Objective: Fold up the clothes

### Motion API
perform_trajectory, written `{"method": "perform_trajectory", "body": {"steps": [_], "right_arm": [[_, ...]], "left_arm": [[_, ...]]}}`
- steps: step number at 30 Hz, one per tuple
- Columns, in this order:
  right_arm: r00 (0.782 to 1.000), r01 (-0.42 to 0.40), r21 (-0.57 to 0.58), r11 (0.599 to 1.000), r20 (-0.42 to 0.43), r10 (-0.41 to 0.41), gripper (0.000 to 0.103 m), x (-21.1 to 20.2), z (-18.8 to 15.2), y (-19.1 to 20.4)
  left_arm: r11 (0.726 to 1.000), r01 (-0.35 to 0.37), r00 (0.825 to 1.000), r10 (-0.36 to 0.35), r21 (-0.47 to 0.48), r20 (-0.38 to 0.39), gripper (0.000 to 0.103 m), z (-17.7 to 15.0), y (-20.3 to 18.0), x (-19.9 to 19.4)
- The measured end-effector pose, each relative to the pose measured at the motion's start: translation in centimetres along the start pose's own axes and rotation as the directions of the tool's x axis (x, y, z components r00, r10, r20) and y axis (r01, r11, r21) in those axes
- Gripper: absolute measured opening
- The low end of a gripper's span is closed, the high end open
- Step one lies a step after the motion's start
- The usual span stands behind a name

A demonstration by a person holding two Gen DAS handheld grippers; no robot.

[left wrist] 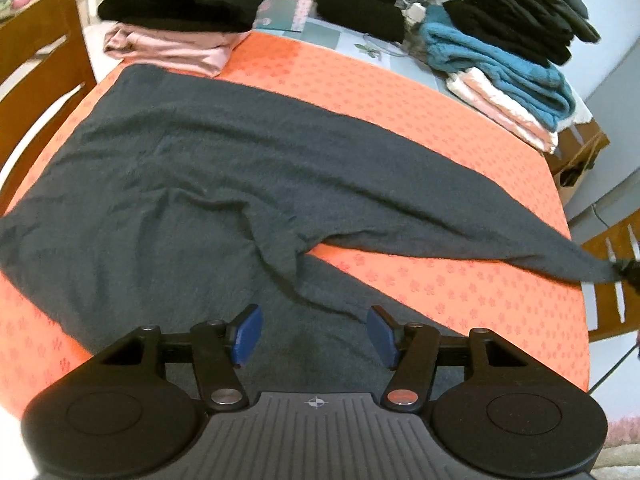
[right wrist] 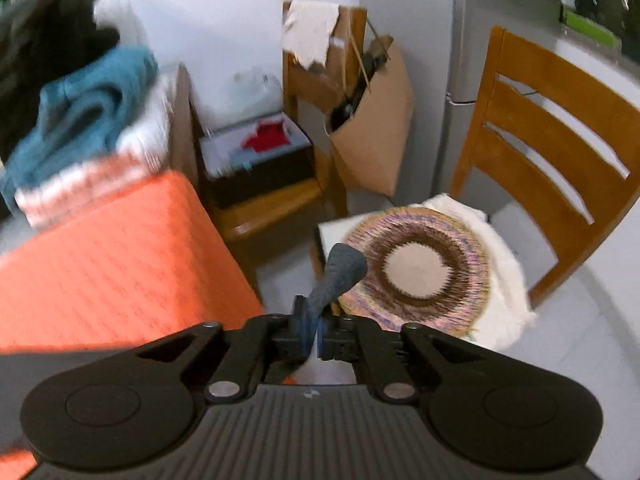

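Note:
A dark grey garment lies spread on the orange tablecloth, one sleeve stretched out to the right edge. My left gripper is open, its blue pads apart just above the garment's near hem. My right gripper is shut on the sleeve end, which sticks up between the pads, past the table's right corner. It shows in the left wrist view at the far right, holding the sleeve tip.
Folded black and pink clothes are stacked at the back left. A pile of black, teal and pink clothes sits at the back right. Wooden chairs stand right of the table, one with a round woven cushion.

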State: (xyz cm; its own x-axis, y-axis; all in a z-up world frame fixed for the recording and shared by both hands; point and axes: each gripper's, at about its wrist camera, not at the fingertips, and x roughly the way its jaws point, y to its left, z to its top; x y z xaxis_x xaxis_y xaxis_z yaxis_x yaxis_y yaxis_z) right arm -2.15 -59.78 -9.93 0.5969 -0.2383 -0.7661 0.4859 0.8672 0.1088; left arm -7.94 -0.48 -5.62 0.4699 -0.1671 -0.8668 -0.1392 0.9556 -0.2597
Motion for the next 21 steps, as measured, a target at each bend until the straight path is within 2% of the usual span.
{"method": "perform_trajectory", "body": {"steps": [3,6,9,13,17,21], "right_arm": [[1.000,-0.021,-0.077,0.997,0.005,0.022,0.022,-1.4,-1.0,1.0],[0.995,-0.095,-0.160,0.983,-0.009,0.095,0.024,-3.6,-1.9,2.4],[0.982,-0.188,-0.241,0.952,-0.042,0.184,0.027,-6.2,-3.3,4.1],[0.954,-0.299,-0.329,0.896,-0.098,0.282,0.027,-9.4,-5.6,7.2],[0.908,-0.419,-0.401,0.815,-0.165,0.386,0.028,-12.4,-8.9,11.1],[0.864,-0.503,-0.450,0.737,-0.236,0.445,0.028,-15.2,-13.0,15.5]], "left_arm": [[1.000,-0.016,1.000,0.016,-0.026,0.004,0.063,-0.4,1.3,-0.4],[0.999,-0.041,0.999,0.041,-0.034,-0.001,0.063,-0.8,3.1,-0.9],[0.997,-0.068,0.998,0.068,-0.019,-0.004,0.063,-1.0,5.0,-1.5],[0.994,-0.107,0.994,0.107,0.029,-0.003,0.063,-0.9,7.4,-2.2],[0.984,-0.151,0.988,0.151,0.093,0.001,0.065,-0.7,9.9,-2.8],[0.977,-0.170,0.985,0.170,0.131,0.005,0.065,-0.3,12.8,-3.4]]}}
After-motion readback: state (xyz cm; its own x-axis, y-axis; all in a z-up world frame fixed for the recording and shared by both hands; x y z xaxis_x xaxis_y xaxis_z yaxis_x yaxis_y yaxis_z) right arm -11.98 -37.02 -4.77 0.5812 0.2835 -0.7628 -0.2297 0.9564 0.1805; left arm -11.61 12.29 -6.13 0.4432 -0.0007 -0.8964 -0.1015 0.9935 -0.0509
